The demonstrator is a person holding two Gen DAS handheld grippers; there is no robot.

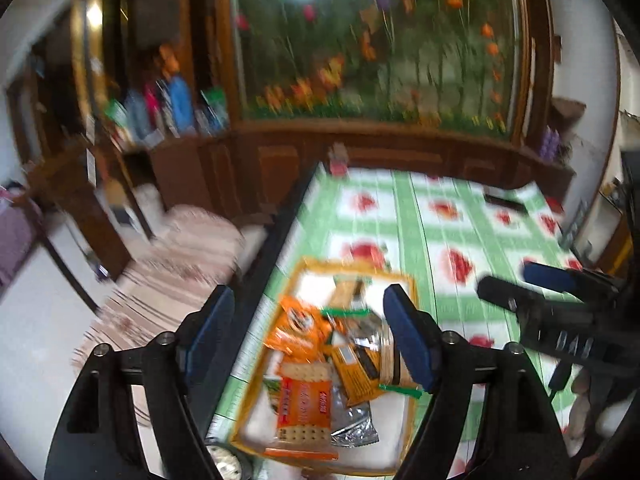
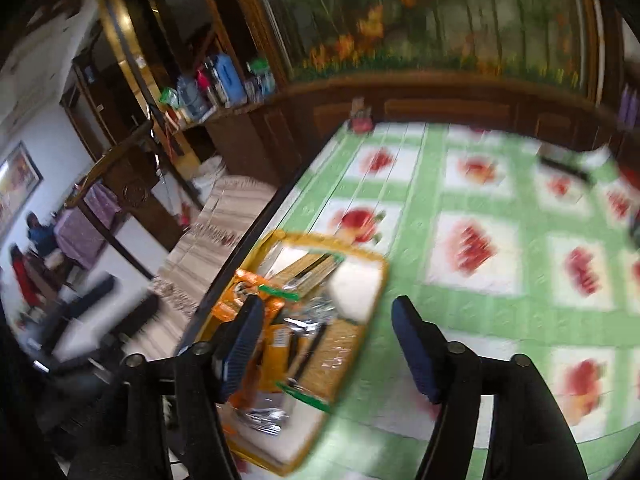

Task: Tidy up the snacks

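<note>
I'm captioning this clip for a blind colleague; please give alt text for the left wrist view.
An orange-rimmed tray piled with snack packets sits near the edge of a table with a green fruit-print cloth, seen between the open left gripper. The right gripper reaches in from the right; a wooden cabinet stands behind. The picture is blurred.

Both wrist cameras look forward and down over a green checked surface (image 1: 420, 216) toward a wooden cabinet (image 1: 360, 148). The left view sits close above the snack tray (image 1: 412, 280); the right view looks from farther right, tray (image 2: 380, 264) at lower left. Both share tray, surface and cabinet, blurred.
</note>
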